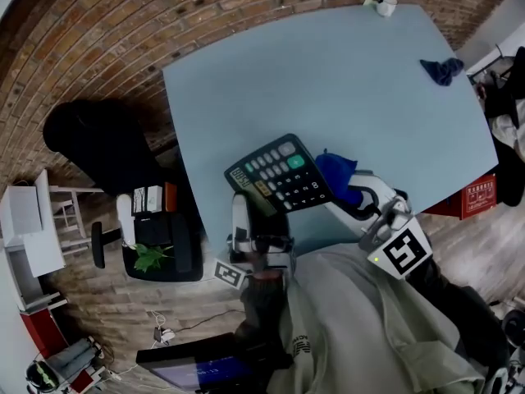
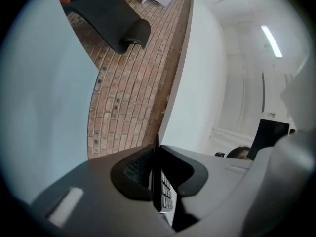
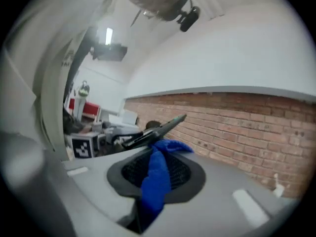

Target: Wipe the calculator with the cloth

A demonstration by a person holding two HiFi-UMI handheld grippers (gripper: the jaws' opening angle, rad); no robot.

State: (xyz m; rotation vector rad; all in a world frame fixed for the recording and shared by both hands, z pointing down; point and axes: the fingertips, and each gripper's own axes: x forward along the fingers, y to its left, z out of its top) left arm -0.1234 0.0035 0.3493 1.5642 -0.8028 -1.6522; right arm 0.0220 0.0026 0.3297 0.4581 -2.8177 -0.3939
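The calculator (image 1: 279, 175) is held off the desk (image 1: 328, 72), its 7 o'clock edge pinched in my left gripper (image 1: 243, 210), while my right gripper (image 1: 358, 194) pinches the blue cloth (image 1: 336, 175) just beside the calculator's 3 o'clock edge.

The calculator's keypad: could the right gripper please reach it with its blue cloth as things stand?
Probably yes: the left gripper holds the calculator up, keys bare, and the blue cloth in the right gripper sits beside it, nothing between.
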